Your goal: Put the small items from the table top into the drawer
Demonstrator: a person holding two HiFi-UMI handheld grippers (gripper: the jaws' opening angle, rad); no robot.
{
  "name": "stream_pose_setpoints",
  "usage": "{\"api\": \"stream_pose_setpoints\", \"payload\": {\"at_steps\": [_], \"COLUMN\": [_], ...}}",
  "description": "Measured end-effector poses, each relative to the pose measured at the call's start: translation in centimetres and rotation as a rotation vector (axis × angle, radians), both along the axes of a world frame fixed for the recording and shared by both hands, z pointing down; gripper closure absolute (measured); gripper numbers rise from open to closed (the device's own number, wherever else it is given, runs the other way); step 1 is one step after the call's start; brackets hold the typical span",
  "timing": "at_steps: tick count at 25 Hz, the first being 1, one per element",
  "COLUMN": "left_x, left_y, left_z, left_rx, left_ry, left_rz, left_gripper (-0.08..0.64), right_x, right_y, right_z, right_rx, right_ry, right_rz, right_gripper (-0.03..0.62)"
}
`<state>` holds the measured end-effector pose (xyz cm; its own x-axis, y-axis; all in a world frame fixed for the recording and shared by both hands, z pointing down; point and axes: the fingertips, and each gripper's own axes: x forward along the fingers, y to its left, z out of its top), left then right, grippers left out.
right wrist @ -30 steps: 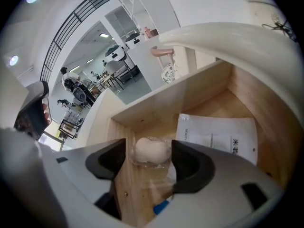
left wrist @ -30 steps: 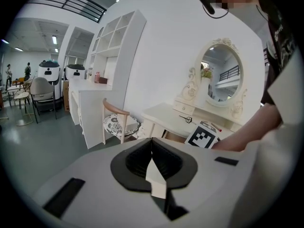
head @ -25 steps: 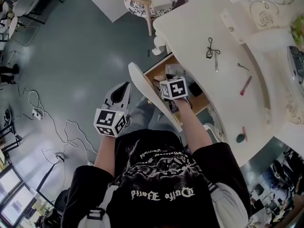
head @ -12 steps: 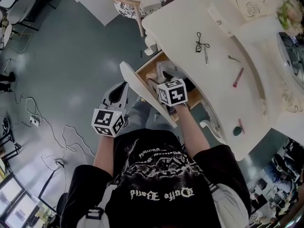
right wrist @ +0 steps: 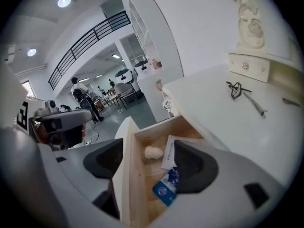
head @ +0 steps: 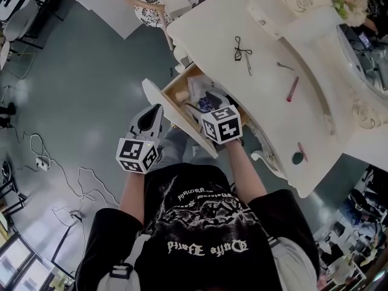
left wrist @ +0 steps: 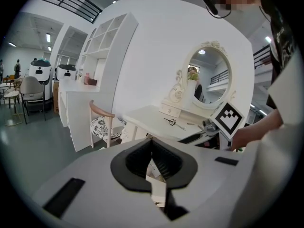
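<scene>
Left gripper (head: 156,111) is hanging at 9 o'clock of the open drawer (head: 173,114), jaws clenched together on nothing. The right gripper (right wrist: 148,161) is hovering right over the drawer, and its jaws have just been opening wide, gripping nothing, with a pale egg-shaped thing (right wrist: 153,152) and a blue packet (right wrist: 166,186) lying inside below. Farther out, small stuff is sitting on the table top (head: 267,108): a black looped thing (head: 241,47) at 1 o'clock of the drawer, a pink stick (head: 292,88) at 3 and a dark green round bit (head: 297,158) at 4.
</scene>
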<state>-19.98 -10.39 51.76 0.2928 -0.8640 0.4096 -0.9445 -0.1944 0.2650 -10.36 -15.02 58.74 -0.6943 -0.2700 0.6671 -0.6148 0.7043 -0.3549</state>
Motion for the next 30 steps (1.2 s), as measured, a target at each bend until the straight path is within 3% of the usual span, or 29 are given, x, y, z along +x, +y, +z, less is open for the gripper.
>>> {"api": "stream_pose_setpoints", "payload": {"at_steps": [19, 23, 25, 30], "left_x": [7.0, 8.6, 9.4, 11.2], "left_y": [0.6, 0.5, 0.5, 0.4], "left_z": [-1.2, -1.6, -1.7, -2.0], "left_rx": [0.054, 0.071, 0.078, 0.094], "left_ry": [0.011, 0.016, 0.019, 0.028], "left_rz": [0.095, 0.121, 0.132, 0.159], "left_gripper": [0.545, 0.545, 0.545, 0.545], "right_x": [8.7, 10.5, 11.2, 13.2], "right_y": [1.7, 2.1, 2.2, 2.5], "right_z": [-5.0, -6.1, -6.4, -7.5], "right_rx": [0.138, 0.166, 0.176, 0.251], "right_ry": [-0.04, -0.063, -0.072, -0.042], "right_rz": [0.179, 0.241, 0.258, 0.29], "right_gripper": [0.322, 0.4, 0.41, 0.492]}}
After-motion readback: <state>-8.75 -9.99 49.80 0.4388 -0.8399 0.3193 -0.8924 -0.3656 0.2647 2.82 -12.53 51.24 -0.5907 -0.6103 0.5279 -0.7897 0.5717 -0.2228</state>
